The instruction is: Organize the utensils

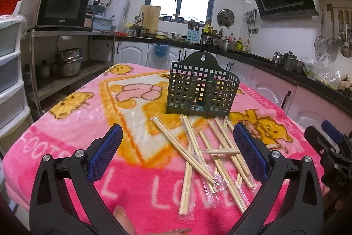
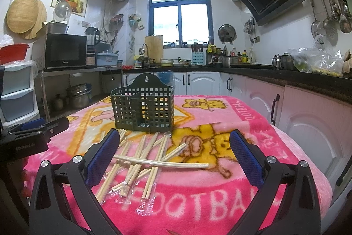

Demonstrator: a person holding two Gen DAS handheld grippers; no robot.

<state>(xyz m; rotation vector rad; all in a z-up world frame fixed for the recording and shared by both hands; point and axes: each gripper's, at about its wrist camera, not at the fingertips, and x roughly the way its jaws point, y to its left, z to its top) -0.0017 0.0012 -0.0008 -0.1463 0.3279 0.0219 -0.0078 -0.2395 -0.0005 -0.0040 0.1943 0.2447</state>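
A dark green perforated utensil holder [image 1: 201,91] [image 2: 145,110] stands upright and empty on a pink cartoon blanket [image 1: 77,124] [image 2: 231,202]. In front of it lies a loose pile of several wooden chopsticks [image 1: 198,158] [image 2: 140,160], some in clear wrappers. My left gripper [image 1: 178,147] hovers open over the pile with nothing between its blue pads. My right gripper [image 2: 175,149] is open too, above the pile, one long chopstick pair [image 2: 162,163] lying crosswise below it. Each gripper shows at the edge of the other's view.
The blanket covers a table in a small kitchen. A dark counter [image 2: 286,75] with pots and white cabinets runs along the back and right. A metal shelf with a microwave [image 1: 61,6] and plastic drawers [image 1: 11,72] stand left. Fingertips [image 1: 123,217] show at the bottom.
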